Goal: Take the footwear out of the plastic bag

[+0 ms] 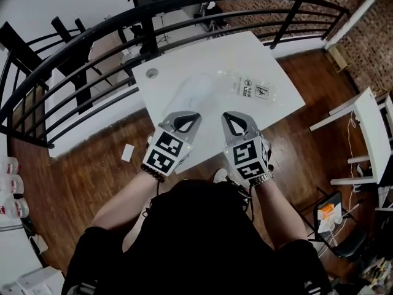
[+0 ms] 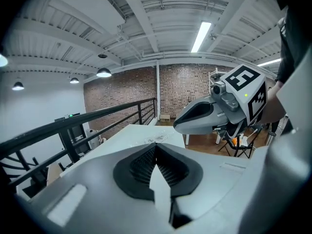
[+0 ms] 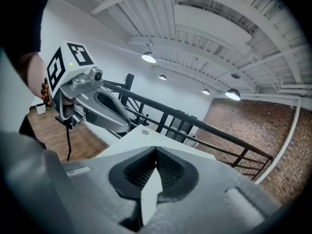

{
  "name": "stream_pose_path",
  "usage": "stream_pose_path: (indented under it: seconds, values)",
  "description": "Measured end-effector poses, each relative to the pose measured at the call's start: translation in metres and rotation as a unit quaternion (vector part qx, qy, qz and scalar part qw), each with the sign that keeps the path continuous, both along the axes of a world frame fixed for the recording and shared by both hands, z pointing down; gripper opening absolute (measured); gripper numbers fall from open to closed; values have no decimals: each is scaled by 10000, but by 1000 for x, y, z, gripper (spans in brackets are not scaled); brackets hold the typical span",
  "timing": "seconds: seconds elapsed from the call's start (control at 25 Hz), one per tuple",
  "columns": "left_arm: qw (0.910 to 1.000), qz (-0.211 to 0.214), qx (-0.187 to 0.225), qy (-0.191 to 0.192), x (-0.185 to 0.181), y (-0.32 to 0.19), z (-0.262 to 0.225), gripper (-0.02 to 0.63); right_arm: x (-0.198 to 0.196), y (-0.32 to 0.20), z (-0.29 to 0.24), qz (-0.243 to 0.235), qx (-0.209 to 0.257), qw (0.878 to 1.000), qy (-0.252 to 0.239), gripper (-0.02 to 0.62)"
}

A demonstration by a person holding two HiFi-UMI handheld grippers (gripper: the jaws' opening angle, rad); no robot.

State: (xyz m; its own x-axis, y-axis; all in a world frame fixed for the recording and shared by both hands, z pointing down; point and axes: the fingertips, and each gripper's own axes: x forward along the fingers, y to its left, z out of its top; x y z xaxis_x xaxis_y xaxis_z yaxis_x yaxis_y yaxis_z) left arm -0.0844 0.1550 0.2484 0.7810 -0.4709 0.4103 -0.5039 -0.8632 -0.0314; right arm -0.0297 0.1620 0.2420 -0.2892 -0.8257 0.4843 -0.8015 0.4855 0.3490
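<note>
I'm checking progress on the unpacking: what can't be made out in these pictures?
- Footwear: head view, too faint against the white table to find, inside the plastic bag or out.
- Bag labels: head view, print too small.
- Table's near edge: head view, behind the left gripper and right gripper.

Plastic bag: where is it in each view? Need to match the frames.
Head view: plastic bag lies flat on the white table, right of the tabletop's middle.
Left gripper view: plastic bag is a small flat patch with printed labels at picture centre, far along the white table.
Right gripper view: not in it; only a corner of the white table shows.
Shared landmark: the white table, in all three.
</note>
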Motion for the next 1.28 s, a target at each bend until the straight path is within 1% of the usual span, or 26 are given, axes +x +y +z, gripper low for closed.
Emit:
stream_pose_path:
  seconds: [0.12, 0.28, 0.48, 0.6, 1.0, 1.16, 1.28]
  values:
    - [9999, 70, 104, -28, 11, 8, -5, 17, 0, 4, -7, 5, 98, 9999, -120, -8]
    - [9994, 109, 288, -167, 27, 14, -6, 17, 6, 7, -10, 31, 149, 9994, -312, -8]
    - [9991, 67, 305, -278, 37, 17, -5, 17, 16, 10, -15, 40, 258, 9987, -448, -8]
    - [9991, 7, 310, -277, 43, 17, -4, 17, 21, 12, -11, 20, 233, 9984, -513, -8]
    - [9987, -16, 351, -359, 63, 18, -3, 17, 36, 13, -12, -84, 267, 9978, -608, -8]
    - [9985, -73, 306, -439, 66, 18, 0, 17, 40, 14, -13, -125, 267, 9975, -648, -8]
    - [9985, -109, 327, -427, 69, 16, -2, 17, 43, 13, -12, -130, 265, 9975, -646, -8]
